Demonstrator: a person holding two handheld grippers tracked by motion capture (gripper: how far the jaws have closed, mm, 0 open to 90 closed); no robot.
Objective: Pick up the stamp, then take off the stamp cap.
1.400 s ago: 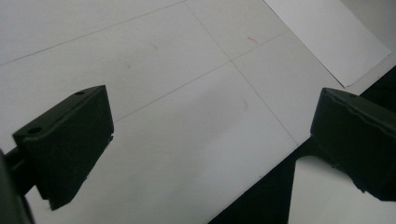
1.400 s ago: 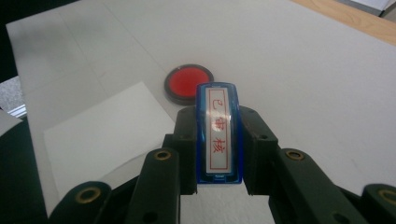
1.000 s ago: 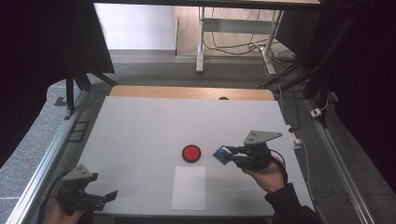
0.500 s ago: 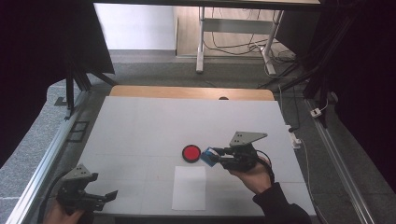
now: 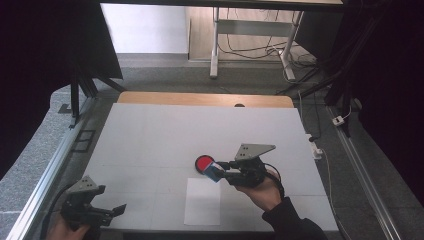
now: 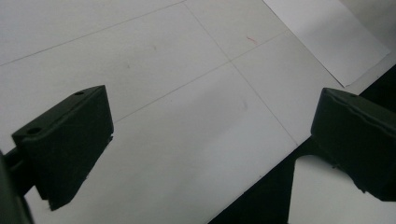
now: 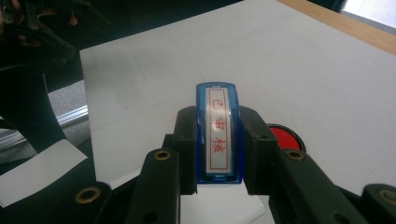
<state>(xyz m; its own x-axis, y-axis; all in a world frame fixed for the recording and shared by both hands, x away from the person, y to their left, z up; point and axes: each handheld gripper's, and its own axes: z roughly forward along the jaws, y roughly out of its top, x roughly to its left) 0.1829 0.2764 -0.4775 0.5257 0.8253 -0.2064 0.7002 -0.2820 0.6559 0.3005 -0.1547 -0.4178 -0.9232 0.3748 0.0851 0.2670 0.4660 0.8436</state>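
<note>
A blue stamp (image 7: 217,133) with a white label of red characters is clamped between the jaws of my right gripper (image 5: 216,170). In the high view the stamp (image 5: 213,171) hangs just right of and over the edge of a round red ink pad (image 5: 202,163) on the white table. That pad (image 7: 285,138) peeks out behind the right jaw in the right gripper view. A white sheet of paper (image 5: 202,201) lies just below the stamp, toward the front edge. My left gripper (image 5: 116,210) rests at the front left corner, jaws wide apart with nothing between them (image 6: 205,144).
The white table top (image 5: 165,135) has a wooden strip (image 5: 200,99) along its far edge. Metal rails (image 5: 45,180) run along both sides. A table frame and cables (image 5: 250,45) stand on the floor behind. The paper's corner (image 6: 327,32) lies ahead of the left gripper.
My right gripper has carried the blue stamp leftward and toward the front, from the table's right side to the red ink pad's edge. The left gripper has stayed put.
</note>
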